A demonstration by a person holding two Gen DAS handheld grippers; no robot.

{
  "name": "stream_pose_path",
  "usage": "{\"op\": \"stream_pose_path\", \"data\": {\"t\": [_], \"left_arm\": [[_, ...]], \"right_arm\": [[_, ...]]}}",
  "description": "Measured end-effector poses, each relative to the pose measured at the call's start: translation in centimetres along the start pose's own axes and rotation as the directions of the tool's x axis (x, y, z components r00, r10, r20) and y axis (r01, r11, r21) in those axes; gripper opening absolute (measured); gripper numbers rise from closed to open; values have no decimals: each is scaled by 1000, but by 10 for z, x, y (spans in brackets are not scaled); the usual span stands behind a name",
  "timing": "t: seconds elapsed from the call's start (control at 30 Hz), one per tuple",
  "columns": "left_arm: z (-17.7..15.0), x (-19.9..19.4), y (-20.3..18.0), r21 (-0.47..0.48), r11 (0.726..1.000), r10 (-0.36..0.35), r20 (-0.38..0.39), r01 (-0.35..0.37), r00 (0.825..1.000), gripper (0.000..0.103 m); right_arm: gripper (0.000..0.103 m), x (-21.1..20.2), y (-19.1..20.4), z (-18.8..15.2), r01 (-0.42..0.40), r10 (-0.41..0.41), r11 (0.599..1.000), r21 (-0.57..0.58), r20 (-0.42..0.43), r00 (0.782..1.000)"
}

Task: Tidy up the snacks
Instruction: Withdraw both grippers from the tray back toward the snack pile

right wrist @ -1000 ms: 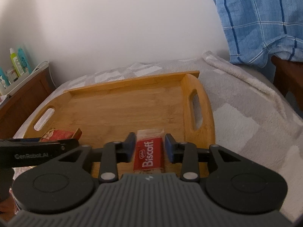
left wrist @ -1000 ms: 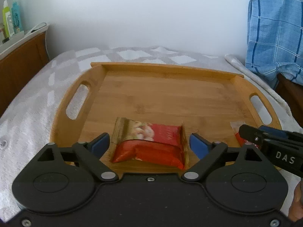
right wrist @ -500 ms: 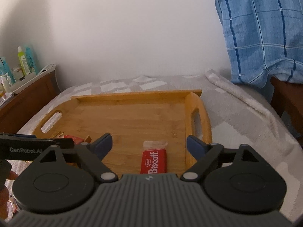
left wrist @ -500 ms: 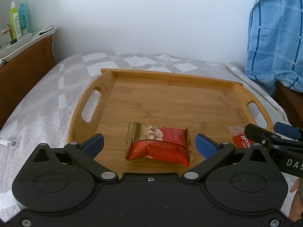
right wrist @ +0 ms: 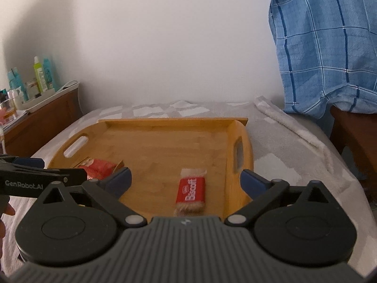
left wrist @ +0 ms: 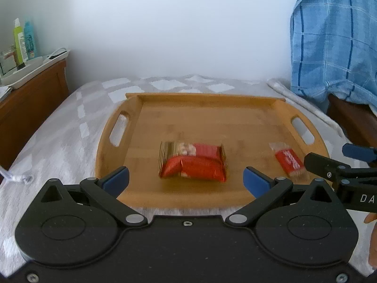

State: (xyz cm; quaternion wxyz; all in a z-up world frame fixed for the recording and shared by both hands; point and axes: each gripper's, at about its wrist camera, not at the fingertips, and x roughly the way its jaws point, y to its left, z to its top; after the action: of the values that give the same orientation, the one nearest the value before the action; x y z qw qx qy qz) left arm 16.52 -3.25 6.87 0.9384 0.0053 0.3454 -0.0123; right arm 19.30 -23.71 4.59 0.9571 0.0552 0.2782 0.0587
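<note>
Left hand-held gripper (left wrist: pixel 186 178): released, jaws having just been opening and now spread wide, nothing pressed between the pads. Hovers over the near rim of the wooden tray (left wrist: pixel 212 108) and looks down along the fingers at the red snack pack (left wrist: pixel 192 161). Frames that pack in the gap but touches it nowhere.

Red snack pack: lies flat on the tray floor, left of the middle and toward the near edge, long side across the view. Probably set there to start a row along the front and leave the far part of the tray free.

Right hand-held gripper (right wrist: pixel 187 179): also let go, jaws having just been opening, pads clear of everything. Points at the Biscoff biscuit (right wrist: pixel 192 189).

Biscoff biscuit: lies flat near the right handle slot, label up, long side running away from the camera. Sits well apart from the red pack, so each can be reached without disturbing the other.

Tray: rests on the grey patterned bed cover (left wrist: pixel 66 129), soft ground, hence likely the low, flat placement rather than anything stood on end. Shows no other snacks in either view.

Judged from this: both items delivered, both tools empty and free for the next item. Cannot tell whether more snacks wait out of view.
</note>
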Motion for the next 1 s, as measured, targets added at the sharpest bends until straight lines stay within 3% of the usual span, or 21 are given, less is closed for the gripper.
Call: {"op": "stream_pose_path", "data": {"t": [0.33, 1.0], "left_arm": [[-39, -36, 6, 21, 1000, -23, -2, 23, 1000, 103], [-106, -77, 28, -7, 1000, -13, 43, 13, 999, 103]], "right_arm": [[103, -34, 3, -23, -4, 3, 998, 60, 28, 1000], [103, -76, 18, -80, 162, -162, 987, -6, 51, 986]]}}
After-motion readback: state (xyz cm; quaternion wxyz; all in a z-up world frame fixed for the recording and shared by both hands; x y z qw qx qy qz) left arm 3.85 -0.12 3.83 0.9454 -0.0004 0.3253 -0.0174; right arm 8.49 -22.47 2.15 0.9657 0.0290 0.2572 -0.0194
